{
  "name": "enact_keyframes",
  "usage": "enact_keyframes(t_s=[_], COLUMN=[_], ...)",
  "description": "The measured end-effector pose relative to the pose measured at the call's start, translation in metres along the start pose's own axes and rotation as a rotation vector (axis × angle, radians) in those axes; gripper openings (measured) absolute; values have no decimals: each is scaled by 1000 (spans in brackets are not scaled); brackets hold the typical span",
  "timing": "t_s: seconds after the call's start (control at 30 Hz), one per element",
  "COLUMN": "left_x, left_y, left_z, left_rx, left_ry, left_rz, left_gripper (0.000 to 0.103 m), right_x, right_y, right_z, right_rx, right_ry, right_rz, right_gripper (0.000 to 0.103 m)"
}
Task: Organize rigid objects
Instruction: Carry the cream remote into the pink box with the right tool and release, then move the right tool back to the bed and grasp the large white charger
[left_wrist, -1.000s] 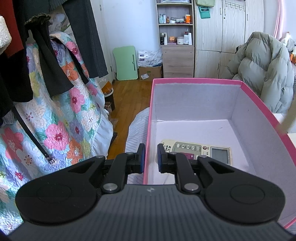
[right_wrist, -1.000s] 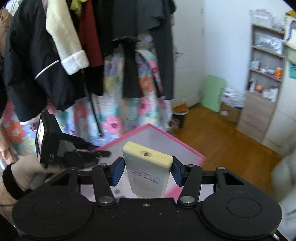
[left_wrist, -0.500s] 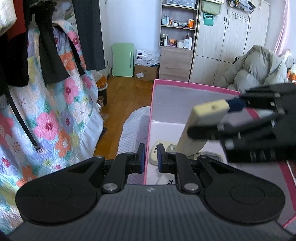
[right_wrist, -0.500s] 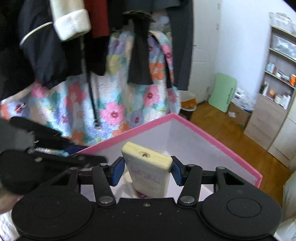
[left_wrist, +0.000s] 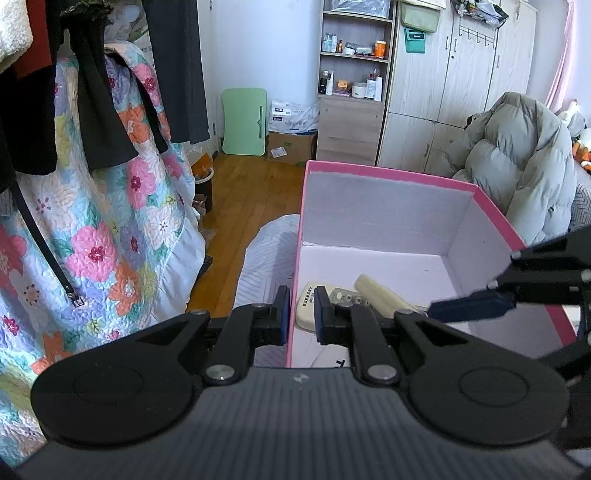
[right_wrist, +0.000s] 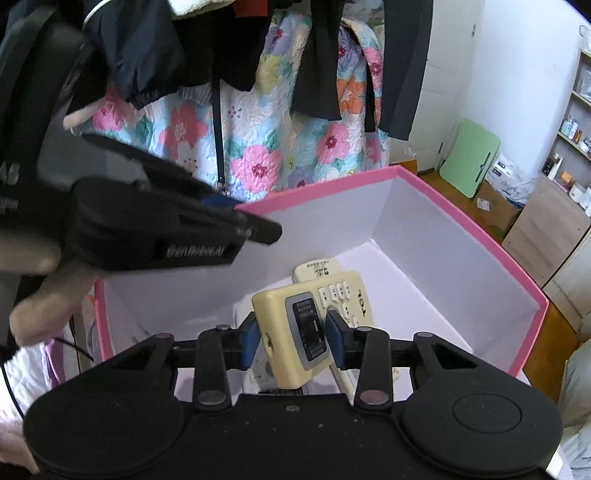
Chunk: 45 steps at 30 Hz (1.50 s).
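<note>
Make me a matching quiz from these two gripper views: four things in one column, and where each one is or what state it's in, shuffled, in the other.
Things
1. left gripper
2. yellowed remote control
3. white remote control
4. green folding table

Places or states
A. lies flat on the floor of the pink box, underneath another remote
B. leans against the far wall
C. clamped on the box's side wall
D. tilted, between the right gripper fingers

Pairs: 1-C, 2-D, 3-A, 4-B

Both wrist views close, angled down, from opposite sides, sharing pink box (left_wrist: 388, 173) (right_wrist: 369, 177)
</note>
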<state>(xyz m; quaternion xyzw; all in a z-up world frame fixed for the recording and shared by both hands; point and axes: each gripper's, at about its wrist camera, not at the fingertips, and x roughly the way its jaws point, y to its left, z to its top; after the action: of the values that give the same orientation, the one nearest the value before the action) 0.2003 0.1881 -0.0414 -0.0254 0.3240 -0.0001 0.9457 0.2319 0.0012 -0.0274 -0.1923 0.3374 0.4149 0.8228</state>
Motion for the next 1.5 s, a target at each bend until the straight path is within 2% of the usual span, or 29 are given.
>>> enact_keyframes(t_s=[0.1,0.13,0.23,0.3,0.43,0.6,0.8,0.9,1.0,1.1,1.23,1.4,1.5], left_x=[0,0,0,-1,0,-2,-2,-3,-3,-4,-5,-6,-6], left_y=[-1,-1,-1,-1,-5,-8,-12,-16,-21,-28,-33,-33,-33], left_z=[0,0,0,0,2,1,1,0,-1,-1,-3,-3,-3], left_rx=[-5,-3,1,-2,16,31,61,99,127,168,202,203,202], left_ry=[2,1,4,1,2,-2,-5,-7,-9,-22,-30,-32,-32], left_rz=[-2,-1,-1,-8,3,10,24,35,81,116,144,146,146], left_gripper=[13,13,13,13,13,13,13,13,9,8,7,6,6], right_x=[3,7,12,2,-27,-79,-125,-133,-133,-128,-112,-92,-74], right_y=[1,1,-9,-18,-32,-46,-70,-71,-70,-69,-67,-76,-85], right_z=[4,5,2,-5,-23,-55,-113,-141,-159,-166,-161,-150,-137], right_rx=[19,28,117,183,262,342,577,626,654,643,536,374,288], right_ry=[-11,-5,18,-38,-84,-116,-79,-40,-18,-16,-2,64,136], right_rz=[18,45,166,144,155,60,-15,-76,-117,-158,-175,-143,-113], right_gripper=[45,49,50,52,53,64,64,64,64,64,64,64,65])
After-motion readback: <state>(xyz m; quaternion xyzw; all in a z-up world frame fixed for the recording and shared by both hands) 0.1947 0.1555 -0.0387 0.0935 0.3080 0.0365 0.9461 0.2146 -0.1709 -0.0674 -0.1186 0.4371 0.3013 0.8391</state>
